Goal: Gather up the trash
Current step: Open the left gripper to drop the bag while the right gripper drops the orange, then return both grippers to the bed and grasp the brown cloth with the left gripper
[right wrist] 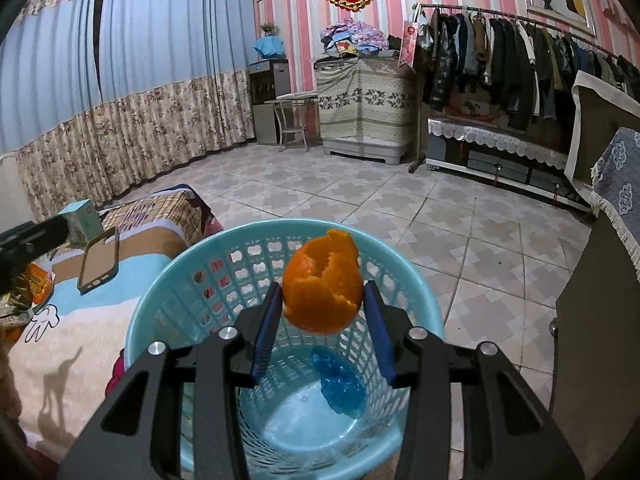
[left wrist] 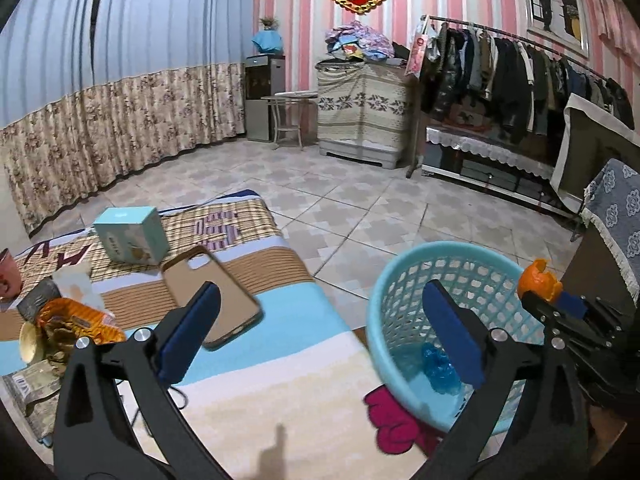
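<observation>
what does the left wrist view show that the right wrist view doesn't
Only the left wrist view: the pink mug, tissue and the open left tongs.

Only the right wrist view: the orange peel seen head-on between the right tongs, directly above the basket.

Both: the blue basket, the blue wrapper inside it, the phone case and the teal box.

Even indoor light, sharp focus, soft shadows on the blanket (right wrist: 60,376), strong fisheye bending, dark vignetted corners
</observation>
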Demonstrator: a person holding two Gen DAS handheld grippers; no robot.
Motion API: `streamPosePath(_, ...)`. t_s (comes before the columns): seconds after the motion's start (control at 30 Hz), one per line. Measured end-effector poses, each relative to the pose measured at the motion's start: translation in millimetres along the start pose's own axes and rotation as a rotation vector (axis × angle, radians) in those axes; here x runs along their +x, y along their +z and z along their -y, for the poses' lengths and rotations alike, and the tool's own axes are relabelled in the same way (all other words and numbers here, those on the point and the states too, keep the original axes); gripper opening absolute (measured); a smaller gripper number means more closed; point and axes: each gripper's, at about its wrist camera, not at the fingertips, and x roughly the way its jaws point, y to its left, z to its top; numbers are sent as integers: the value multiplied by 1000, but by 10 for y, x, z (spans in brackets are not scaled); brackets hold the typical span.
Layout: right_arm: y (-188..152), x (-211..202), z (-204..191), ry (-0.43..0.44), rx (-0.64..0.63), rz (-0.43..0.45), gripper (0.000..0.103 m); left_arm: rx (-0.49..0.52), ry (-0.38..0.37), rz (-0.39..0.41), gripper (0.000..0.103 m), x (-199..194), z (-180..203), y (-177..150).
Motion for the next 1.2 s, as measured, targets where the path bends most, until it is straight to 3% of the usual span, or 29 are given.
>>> streamPosePath(0.07, 3, 13, -28, -10, 0, 10, 55, -3, 9, 5, 98, -44, -44, -20)
streamPosePath(0.1, 0, 2, -38, -25, 3, 23, 79, -4, 12, 4, 98, -66, -75, -26)
streamPosePath(0.13, 10, -20, -42, -37, 6, 39, 91, -6, 13, 4, 98, -82, -98, -27)
streamPosePath(0.33, 59, -106, -105, -77, -5, 59, 97, -30, 18, 12, 98, -209, -260, -19)
streamPosePath(0.63, 91, -308, -407, -52, -33, 66, 98, -58, 71, 36, 98, -539, -679, -31)
streamPosePath(0.97, 11, -505, -1067, 27, -84, 61, 98, -122, 235, 27, 98, -962, -1580, -160)
streamPosePath(1.2, -168, -630, -1559, 86, -126, 42, 98, -196, 323, -23, 98, -1188, -2167, -523)
